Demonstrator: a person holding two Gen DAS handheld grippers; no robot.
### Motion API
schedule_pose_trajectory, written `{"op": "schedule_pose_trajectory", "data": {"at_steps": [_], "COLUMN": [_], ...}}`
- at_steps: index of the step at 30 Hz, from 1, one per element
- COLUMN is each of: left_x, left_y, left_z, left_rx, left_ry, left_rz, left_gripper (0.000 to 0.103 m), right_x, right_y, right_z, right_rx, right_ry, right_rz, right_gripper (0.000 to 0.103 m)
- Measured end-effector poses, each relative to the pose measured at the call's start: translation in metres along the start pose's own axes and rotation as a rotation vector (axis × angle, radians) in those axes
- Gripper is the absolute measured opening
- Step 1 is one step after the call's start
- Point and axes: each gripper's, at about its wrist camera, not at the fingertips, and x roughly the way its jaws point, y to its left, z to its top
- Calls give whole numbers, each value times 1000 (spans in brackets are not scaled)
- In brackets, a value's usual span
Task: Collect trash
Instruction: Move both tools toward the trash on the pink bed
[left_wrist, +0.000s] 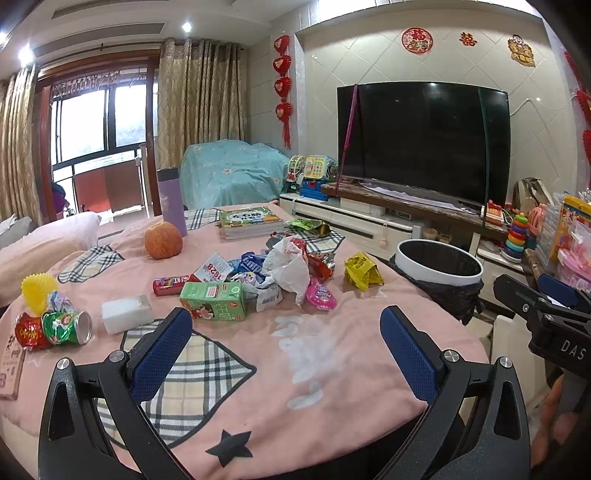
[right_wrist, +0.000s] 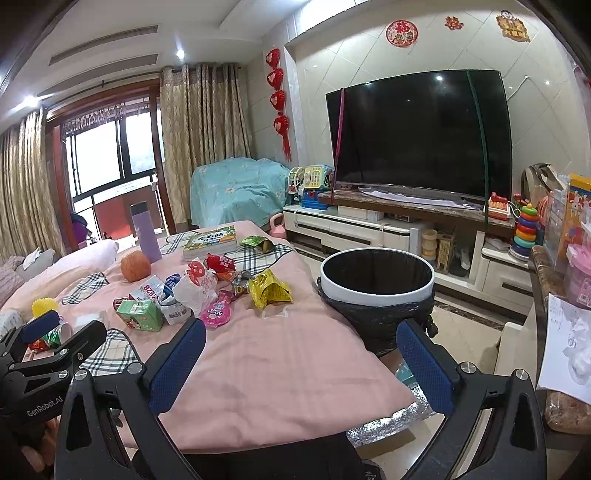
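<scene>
A heap of trash lies mid-table on the pink cloth: a green drink carton (left_wrist: 213, 300) (right_wrist: 140, 314), a crumpled white bag (left_wrist: 288, 267) (right_wrist: 195, 286), a pink pouch (left_wrist: 320, 294) (right_wrist: 216, 313), a yellow wrapper (left_wrist: 362, 271) (right_wrist: 269, 288), a red tube (left_wrist: 171, 284). Crushed cans (left_wrist: 51, 328) lie at the left. A white-rimmed bin (left_wrist: 437, 264) (right_wrist: 376, 280) with a black liner stands beside the table on the right. My left gripper (left_wrist: 286, 332) hovers open over the near cloth, empty. My right gripper (right_wrist: 301, 343) is open and empty near the table's right edge.
An apple (left_wrist: 163, 240), a purple flask (left_wrist: 171, 201), books (left_wrist: 251, 219), a white block (left_wrist: 127, 314) and a yellow spiky ball (left_wrist: 38, 290) also sit on the table. A TV (left_wrist: 421, 142) on a low cabinet and toys (right_wrist: 526, 232) line the right wall.
</scene>
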Motion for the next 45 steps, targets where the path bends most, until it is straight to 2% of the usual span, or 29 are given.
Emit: {"op": "schedule_pose_trajectory", "data": {"at_steps": [30,45], "left_x": [6,25], "left_y": [2,9], "left_z": [-5,-13], "left_rx": [-7,-25], "left_ry": [16,75], "left_rz": [-7,-8], "left_gripper": [103,103], "right_x": [3,17], "right_y": [-1,-2], "right_z": [-3,-7], "right_rx": [4,15], "right_ry": [10,60], "right_rz": [4,22], "right_gripper": [103,103]}}
